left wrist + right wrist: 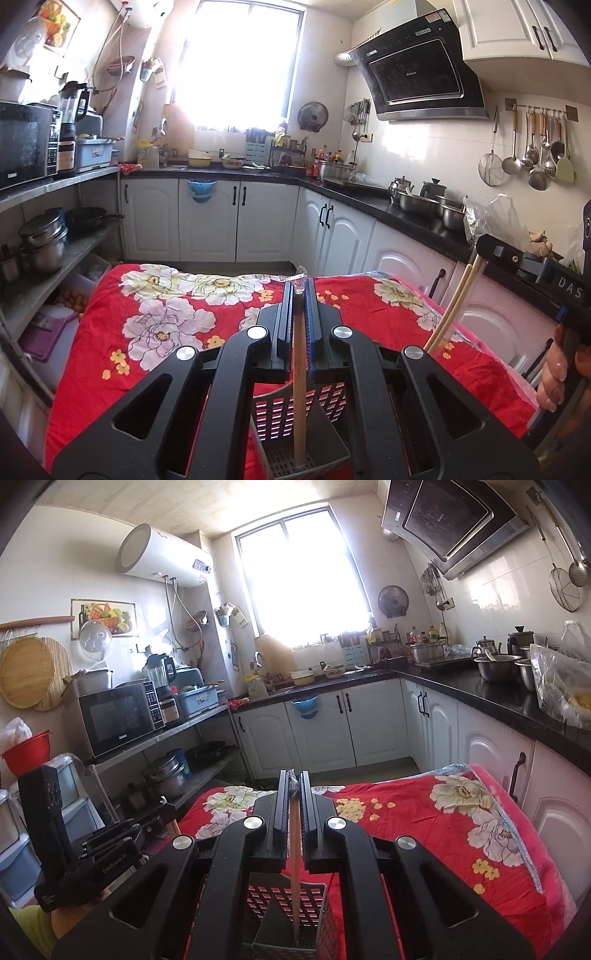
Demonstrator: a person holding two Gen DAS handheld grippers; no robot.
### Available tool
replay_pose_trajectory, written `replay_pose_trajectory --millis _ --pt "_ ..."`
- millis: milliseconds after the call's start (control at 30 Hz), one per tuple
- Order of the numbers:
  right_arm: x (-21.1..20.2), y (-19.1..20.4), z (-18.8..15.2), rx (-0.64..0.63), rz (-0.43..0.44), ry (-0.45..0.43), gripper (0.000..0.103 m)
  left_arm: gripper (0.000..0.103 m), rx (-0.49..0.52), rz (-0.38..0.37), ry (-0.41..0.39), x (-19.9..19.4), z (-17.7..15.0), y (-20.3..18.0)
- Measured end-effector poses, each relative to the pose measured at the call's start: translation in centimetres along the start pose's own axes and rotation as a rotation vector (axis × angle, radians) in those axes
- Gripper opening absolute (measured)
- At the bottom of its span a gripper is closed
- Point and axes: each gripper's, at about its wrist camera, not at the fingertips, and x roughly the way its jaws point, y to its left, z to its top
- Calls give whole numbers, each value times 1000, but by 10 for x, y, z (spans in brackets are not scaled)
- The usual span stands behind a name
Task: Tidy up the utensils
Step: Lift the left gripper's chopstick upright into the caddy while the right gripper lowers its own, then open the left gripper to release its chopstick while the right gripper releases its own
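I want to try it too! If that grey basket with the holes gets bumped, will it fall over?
Probably easily. The grey basket looks like thin, holey plastic, so likely light. It stands on a soft flowered quilt, an unsteady base. The tall chopsticks held in it could lever it over.

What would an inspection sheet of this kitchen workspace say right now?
Surface: red floral cloth over the table.
Job's things: grey slotted caddy; wooden sticks with their lower ends inside it.
Clutter: nothing seen on the cloth.
Grippers: left gripper shut on a stick; right gripper shut on sticks.
Cables: nothing seen.
Surroundings: microwave, bright window, range hood, hanging ladles, steel pots.
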Motion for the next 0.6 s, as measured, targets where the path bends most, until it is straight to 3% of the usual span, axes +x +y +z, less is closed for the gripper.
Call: replay_pose_trajectory --millis 533,600 --pt "6 -3 -33 34 -29 25 6 4 -50 12 50 -3 -14 14" --pt "5 -6 -36 43 -34 29 6 10 -64 15 59 -6 -15 17"
